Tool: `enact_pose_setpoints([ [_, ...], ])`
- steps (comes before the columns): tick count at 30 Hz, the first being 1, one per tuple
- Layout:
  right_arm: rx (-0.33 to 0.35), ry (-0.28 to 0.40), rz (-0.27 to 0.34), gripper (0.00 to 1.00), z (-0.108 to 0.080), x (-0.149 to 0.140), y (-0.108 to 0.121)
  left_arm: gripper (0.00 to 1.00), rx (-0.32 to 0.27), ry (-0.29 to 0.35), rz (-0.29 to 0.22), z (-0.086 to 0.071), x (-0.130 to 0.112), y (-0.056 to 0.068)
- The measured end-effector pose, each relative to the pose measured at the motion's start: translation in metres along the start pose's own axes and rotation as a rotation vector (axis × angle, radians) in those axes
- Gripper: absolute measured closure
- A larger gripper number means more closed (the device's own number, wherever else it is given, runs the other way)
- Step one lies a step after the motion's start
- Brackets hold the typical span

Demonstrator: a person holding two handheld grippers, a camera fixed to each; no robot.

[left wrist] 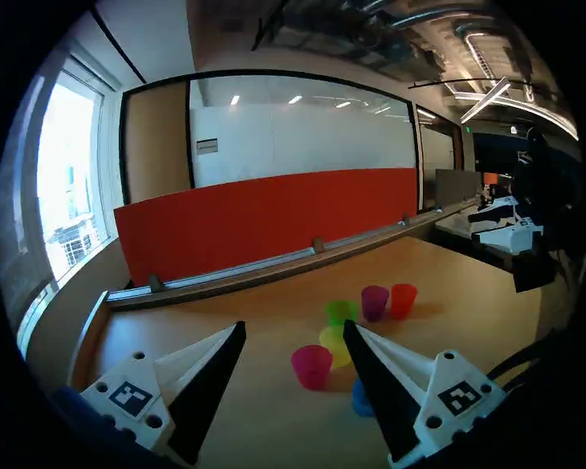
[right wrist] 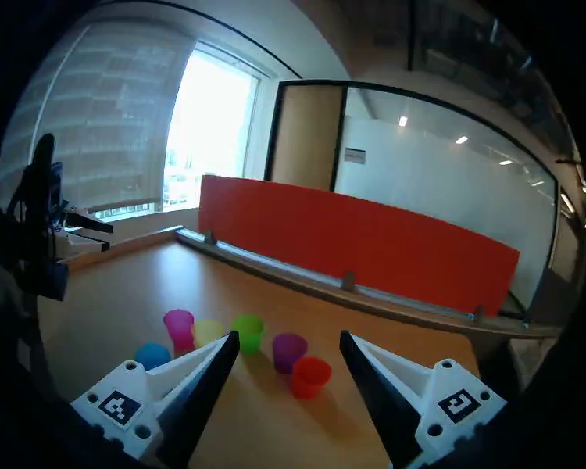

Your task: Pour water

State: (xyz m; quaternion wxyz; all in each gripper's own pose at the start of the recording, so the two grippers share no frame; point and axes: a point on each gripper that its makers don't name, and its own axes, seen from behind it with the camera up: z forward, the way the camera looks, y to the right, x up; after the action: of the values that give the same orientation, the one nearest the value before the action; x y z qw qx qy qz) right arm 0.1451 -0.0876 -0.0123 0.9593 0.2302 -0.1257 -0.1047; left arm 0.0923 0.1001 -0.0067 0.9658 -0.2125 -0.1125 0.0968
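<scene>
You are just getting started: your left claw point(left wrist: 293, 323) and right claw point(right wrist: 289, 334) are hanging wide open, holding nothing, near the cups point(left wrist: 312, 366).

- The left gripper point(left wrist: 293, 327) hangs above a wooden table point(left wrist: 465, 313) with its jaws wide apart. Each white finger carries a black-and-white marker.
- A pink cup point(left wrist: 312, 366) stands nearest, seen between the fingers.
- A yellow cup point(left wrist: 336, 344) is just behind it, and a green cup point(left wrist: 341, 311) is behind that.
- A purple cup point(left wrist: 374, 302) and a red cup point(left wrist: 403, 299) stand side by side, farther right.
- A blue cup point(left wrist: 361, 399) is partly hidden by one finger.
- A red partition point(left wrist: 269, 215) lines the table's far edge, with a bright window point(left wrist: 70, 187) at the left.
- The right gripper point(left wrist: 505, 227) shows far off at the right, too small to judge its jaws.
</scene>
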Motion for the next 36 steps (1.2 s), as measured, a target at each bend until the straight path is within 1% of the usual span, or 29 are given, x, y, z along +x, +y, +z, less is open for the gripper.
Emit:
enact_pose_setpoints([
  [5,0.031,-0.021,-0.015,0.01,0.004,-0.004,-0.004,0.07,-0.040,-0.015,-0.021,0.004,-0.008,0.011],
  [15,0.067,-0.037,-0.041,0.01,0.010,-0.004,-0.011,0.08,-0.092,-0.053,-0.022,0.010,-0.031,0.029],
  [23,0.088,-0.052,-0.051,0.01,0.018,-0.009,-0.018,0.08,-0.149,-0.085,-0.021,0.017,-0.054,0.047],
  [26,0.091,-0.056,-0.051,0.01,0.022,-0.009,-0.020,0.08,-0.169,-0.081,-0.028,0.020,-0.061,0.055],
  [29,0.097,-0.060,-0.049,0.01,0.025,-0.009,-0.024,0.07,-0.179,-0.076,-0.048,0.025,-0.070,0.062],
  [32,0.104,-0.065,-0.053,0.01,0.027,-0.010,-0.026,0.08,-0.192,-0.088,-0.062,0.028,-0.081,0.068],
  [36,0.108,-0.075,-0.057,0.00,0.030,-0.011,-0.028,0.08,-0.208,-0.104,-0.054,0.032,-0.096,0.076],
])
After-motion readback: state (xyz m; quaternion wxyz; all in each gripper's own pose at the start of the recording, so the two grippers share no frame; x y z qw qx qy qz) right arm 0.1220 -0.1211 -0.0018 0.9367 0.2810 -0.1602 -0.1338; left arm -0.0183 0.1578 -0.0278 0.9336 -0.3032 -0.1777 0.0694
